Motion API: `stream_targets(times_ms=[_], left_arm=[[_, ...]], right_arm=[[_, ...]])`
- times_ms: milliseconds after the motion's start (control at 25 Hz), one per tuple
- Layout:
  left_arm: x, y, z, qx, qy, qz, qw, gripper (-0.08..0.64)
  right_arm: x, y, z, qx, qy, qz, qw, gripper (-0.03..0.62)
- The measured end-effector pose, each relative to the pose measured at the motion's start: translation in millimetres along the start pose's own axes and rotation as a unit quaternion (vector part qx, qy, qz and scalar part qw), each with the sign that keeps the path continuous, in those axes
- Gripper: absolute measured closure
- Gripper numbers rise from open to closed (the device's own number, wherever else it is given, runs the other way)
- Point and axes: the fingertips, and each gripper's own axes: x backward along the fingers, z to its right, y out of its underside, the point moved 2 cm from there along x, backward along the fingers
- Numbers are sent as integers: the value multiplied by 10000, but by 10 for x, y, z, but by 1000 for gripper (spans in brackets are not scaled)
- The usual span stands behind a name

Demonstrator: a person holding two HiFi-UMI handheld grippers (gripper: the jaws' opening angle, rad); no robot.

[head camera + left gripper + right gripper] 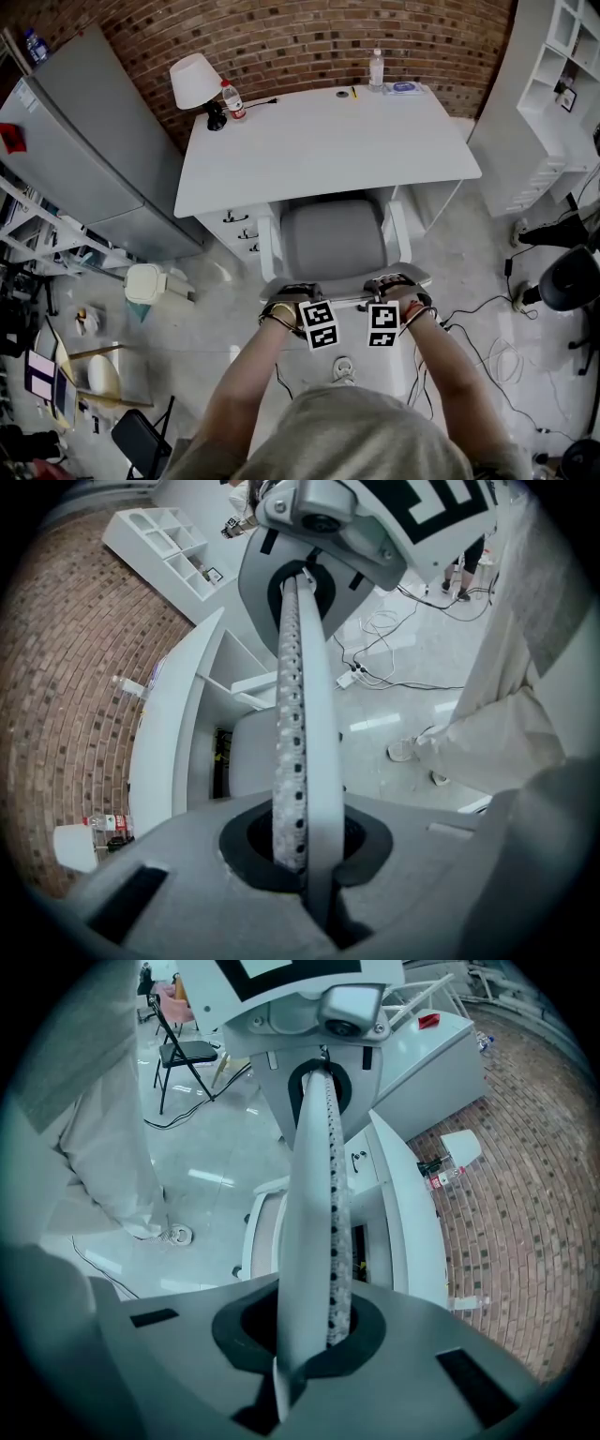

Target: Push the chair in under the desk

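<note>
Our claws are both pinched fully together on nothing: the left gripper (292, 298) and the right gripper (394, 286) sit side by side at the chair's near top edge. The desk (319, 141) lies straight ahead, its long axis crossways. Between it and us stands the chair (333, 239), its seat partly under the desktop. We judge that neither hand is nearer, so an even forward push suits.
</note>
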Motion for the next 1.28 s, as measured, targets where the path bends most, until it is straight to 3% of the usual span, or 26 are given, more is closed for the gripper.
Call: stream_targets(times_ms=[920, 1280], left_arm=[[2, 22, -10, -77, -190, -1, 9998, 548], [-6, 24, 33, -26, 82, -60, 9999, 545]], right_arm=[[17, -32, -39, -6, -210, 24, 9998, 582], [41, -38, -17, -328, -422, 71, 9985, 581]])
